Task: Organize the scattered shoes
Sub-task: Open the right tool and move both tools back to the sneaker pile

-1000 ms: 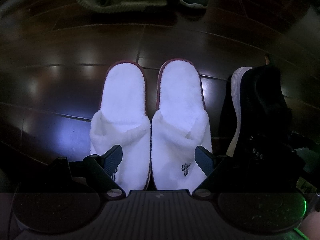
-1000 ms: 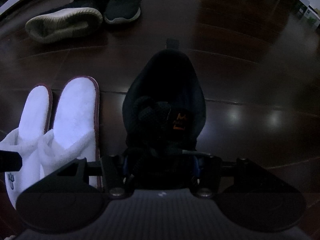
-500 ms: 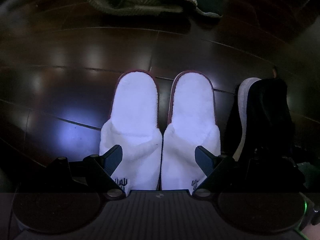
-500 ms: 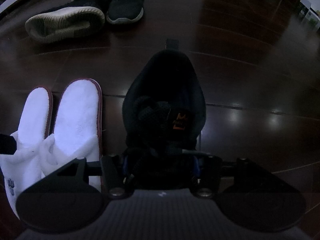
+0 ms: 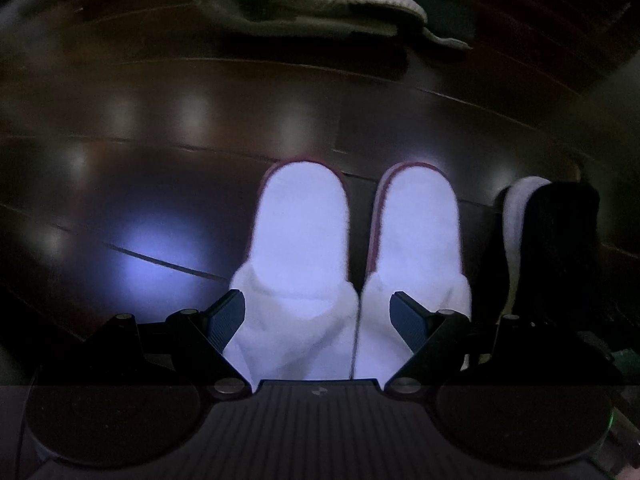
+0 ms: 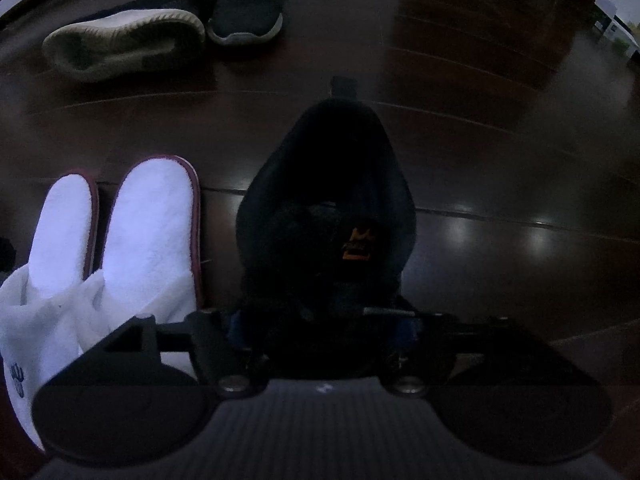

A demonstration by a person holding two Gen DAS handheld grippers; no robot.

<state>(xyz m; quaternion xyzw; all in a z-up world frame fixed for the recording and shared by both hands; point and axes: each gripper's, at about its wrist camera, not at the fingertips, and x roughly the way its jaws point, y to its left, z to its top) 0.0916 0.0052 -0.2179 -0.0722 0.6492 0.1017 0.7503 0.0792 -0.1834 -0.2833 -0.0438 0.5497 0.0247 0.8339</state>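
White slippers [image 5: 352,264], a pair with dark red edging, are lying side by side on the dark wood floor [image 5: 140,184], toes pointing toward the near edge and heels to the far side, their inner edges touching at the toe end. Each one is carrying a small dark emblem on the toe, visible only in the right wrist view [image 6: 16,376].

The left gripper [image 5: 318,312] is hovering over the toe end of the pair with its jaws standing wide apart. One fingertip [image 5: 230,310] is showing over the outer edge of the left slipper, the other over the right slipper. Whether the pads are touching the fabric cannot be told.

The black sneaker [image 6: 326,216] is sitting just to the right of the slippers, parallel to them, heel tab at the far end, an orange logo [image 6: 356,246] showing on its tongue. In the left wrist view the same sneaker [image 5: 560,248] is appearing at the right, with a strip of pale sole along its left side.

The right gripper [image 6: 322,326] is clamped on the near end of the black sneaker, fingers pressing in on either side of it; the fingertips themselves are lost in the dark.

Far left, a light-soled shoe [image 6: 124,42] is lying tipped on its side, sole facing the camera. A dark sneaker [image 6: 246,12] is standing upright just to its right, the two nearly touching. Both are well apart from the slippers.
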